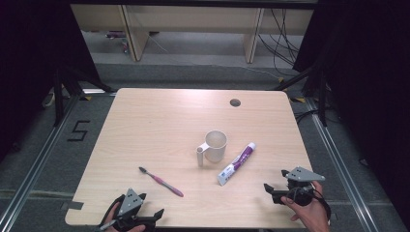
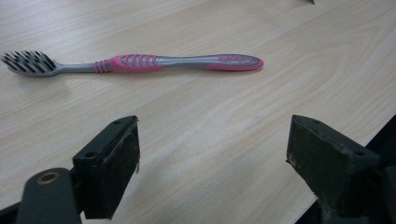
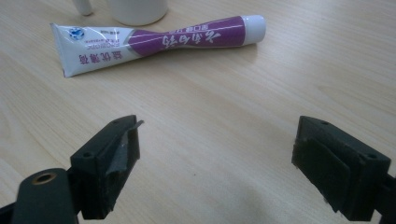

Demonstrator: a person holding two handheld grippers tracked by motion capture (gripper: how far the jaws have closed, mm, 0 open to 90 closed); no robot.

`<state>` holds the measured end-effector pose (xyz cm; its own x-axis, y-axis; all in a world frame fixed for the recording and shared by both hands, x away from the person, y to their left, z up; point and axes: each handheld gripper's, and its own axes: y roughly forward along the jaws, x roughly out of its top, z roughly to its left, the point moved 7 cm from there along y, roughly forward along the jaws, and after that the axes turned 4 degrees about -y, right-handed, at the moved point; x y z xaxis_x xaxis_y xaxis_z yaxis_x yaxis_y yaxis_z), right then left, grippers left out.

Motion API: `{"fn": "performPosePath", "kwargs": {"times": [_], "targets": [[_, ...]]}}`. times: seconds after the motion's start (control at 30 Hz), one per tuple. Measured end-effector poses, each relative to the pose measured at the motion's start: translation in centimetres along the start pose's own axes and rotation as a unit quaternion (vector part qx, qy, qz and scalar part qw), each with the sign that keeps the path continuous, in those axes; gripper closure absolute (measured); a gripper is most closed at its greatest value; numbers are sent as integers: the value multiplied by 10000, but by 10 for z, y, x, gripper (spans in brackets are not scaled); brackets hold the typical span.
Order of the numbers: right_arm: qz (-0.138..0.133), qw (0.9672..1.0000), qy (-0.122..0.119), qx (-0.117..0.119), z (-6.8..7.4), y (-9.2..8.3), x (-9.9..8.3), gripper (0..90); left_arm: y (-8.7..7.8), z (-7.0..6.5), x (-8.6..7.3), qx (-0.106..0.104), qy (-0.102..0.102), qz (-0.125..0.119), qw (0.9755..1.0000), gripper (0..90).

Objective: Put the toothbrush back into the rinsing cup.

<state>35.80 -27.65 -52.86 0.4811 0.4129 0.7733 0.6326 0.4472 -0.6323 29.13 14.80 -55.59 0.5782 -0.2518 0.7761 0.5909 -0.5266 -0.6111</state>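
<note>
At the near left corner of the pale wooden desk [image 1: 145, 116], the left gripper [image 2: 212, 154] had its jaws wide apart and empty, the pink-and-grey plastic toothbrush [image 1: 160, 181] lying just beyond. A white plastic handled mug [image 1: 212, 147] stood mid-desk, with a white-and-purple toothpaste tube [image 1: 236, 163] just right of it. At the near right, the right gripper [image 3: 215, 161] also gaped wide, holding nothing.

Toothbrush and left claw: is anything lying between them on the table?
Nothing visible does. In the left gripper view, bare wood lies between the open left claw and the toothbrush. The mug and the toothpaste tube sit farther right on the table, off that path.
</note>
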Motion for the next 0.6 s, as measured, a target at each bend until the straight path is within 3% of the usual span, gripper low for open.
{"fn": "performPosePath", "kwargs": {"times": [0.13,0.17,0.23,0.27,0.33,0.37,0.4,0.5,0.6], "targets": [[94,9998,-119,-116,0,1,-2,170,-2,2,-1,52,43,62,10000,170],[152,9999,18,-66,4,2,-3,179,-2,2,-1,52,43,62,10000,170],[112,9997,-178,-139,1,3,-2,186,-1,1,0,52,-72,-24,10000,170],[210,9997,9,-83,4,2,-3,188,-1,1,0,55,-69,-26,10000,170],[217,9997,22,-79,5,2,-4,194,-1,2,1,65,-73,-57,9999,170],[152,9996,-181,-148,0,3,-3,196,-1,2,1,83,-36,-31,10000,170],[154,9996,-194,-160,0,3,-3,197,-2,3,1,75,-4,18,10000,172],[178,9998,-127,0,2,4,-4,200,-2,0,6,43,-113,-163,9998,234],[175,9997,-159,-32,2,4,-4,202,-3,0,8,28,-108,-246,9996,405]]}}
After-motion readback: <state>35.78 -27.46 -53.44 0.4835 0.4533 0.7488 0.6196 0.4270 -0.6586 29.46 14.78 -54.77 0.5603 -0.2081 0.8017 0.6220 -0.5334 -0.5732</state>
